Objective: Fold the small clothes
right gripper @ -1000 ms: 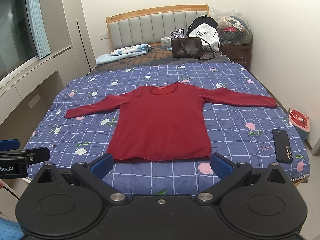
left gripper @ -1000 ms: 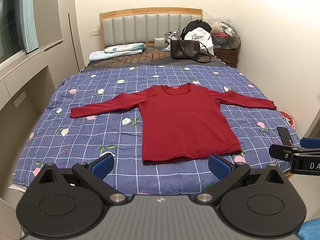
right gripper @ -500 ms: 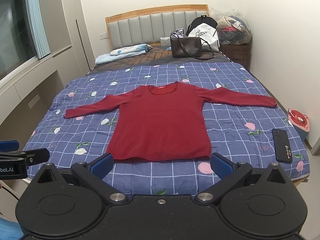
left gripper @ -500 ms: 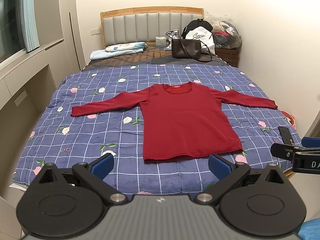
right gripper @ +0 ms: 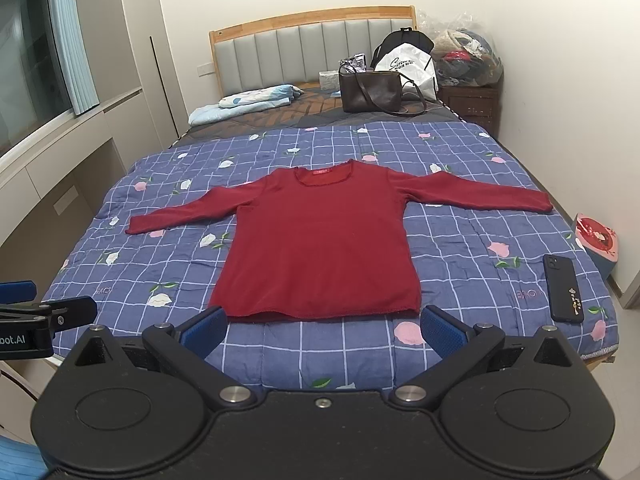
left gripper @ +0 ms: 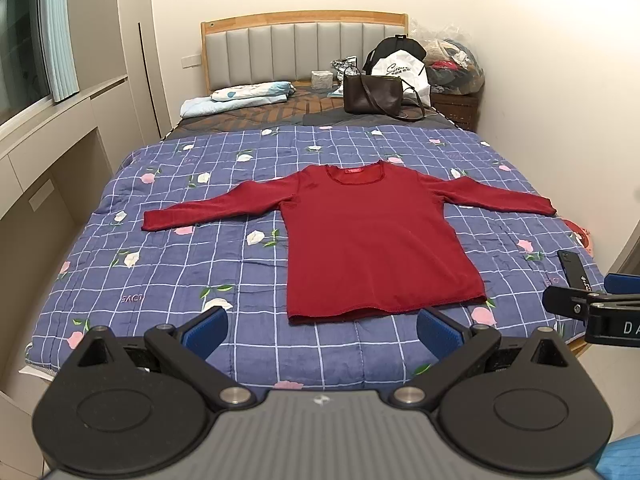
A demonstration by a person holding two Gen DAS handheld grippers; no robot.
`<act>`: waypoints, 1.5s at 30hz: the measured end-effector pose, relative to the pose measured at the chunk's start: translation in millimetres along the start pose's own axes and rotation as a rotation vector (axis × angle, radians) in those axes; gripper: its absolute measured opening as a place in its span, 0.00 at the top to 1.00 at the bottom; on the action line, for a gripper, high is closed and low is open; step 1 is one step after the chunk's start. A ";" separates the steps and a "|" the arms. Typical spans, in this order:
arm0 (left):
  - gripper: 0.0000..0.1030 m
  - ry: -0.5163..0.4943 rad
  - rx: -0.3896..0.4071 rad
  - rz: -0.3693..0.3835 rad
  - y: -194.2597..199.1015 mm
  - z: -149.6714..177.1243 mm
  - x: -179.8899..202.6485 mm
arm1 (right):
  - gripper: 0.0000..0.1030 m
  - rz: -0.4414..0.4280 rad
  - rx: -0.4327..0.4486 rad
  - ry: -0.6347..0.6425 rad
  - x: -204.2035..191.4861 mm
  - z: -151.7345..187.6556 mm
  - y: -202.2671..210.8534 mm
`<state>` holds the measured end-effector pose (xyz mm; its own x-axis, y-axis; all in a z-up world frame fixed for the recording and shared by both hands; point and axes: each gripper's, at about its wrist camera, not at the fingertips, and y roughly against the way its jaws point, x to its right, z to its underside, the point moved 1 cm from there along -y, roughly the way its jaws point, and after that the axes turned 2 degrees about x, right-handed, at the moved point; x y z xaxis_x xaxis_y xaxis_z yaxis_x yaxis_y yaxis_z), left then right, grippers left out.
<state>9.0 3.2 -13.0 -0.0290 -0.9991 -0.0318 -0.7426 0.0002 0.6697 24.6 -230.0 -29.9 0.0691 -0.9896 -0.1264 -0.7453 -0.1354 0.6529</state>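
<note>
We see a red sweater [left gripper: 372, 236] flat on the bed [left gripper: 168, 264].
Our left hand-held gripper [left gripper: 322, 330] and right hand-held gripper [right gripper: 324, 326] are both released, holding nothing, near its hem.

The left gripper [left gripper: 322, 330] is held level and points forward, its jaws spread wide apart — the two blue pads [left gripper: 206, 331] stand well apart with nothing between them. The right gripper [right gripper: 323, 328] sits in the same pose, jaws equally wide, blue pads [right gripper: 442, 330] facing each other across an empty gap. The two are held side by side at about the same height: the right gripper's fingers poke into the right edge of the left wrist view, and the left gripper's fingers show at the left edge of the right wrist view — each seen side-on. No hand or sleeve shows in either view.
</note>
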 end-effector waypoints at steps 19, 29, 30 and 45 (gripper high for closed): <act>0.00 0.008 -0.018 0.003 -6.2 0.4 -5.1 | 0.00 0.004 -0.010 0.013 -3.3 1.6 -6.0; 0.00 0.011 -0.026 0.005 -9.4 -0.6 -11.7 | 0.00 0.004 -0.013 0.014 -5.7 1.0 -7.7; 0.00 0.012 -0.027 0.005 -10.1 -0.5 -12.5 | 0.00 0.004 -0.013 0.014 -5.6 0.9 -7.6; 0.00 0.007 -0.063 -0.010 -18.7 -4.2 -15.4 | 0.00 0.022 -0.057 0.011 -12.3 -4.0 -19.4</act>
<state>26.1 18.4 -21.9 -0.0163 -0.9993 -0.0336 -0.6993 -0.0126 0.7147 40.9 -215.4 -38.0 0.0608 -0.9928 -0.1036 -0.7078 -0.1160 0.6969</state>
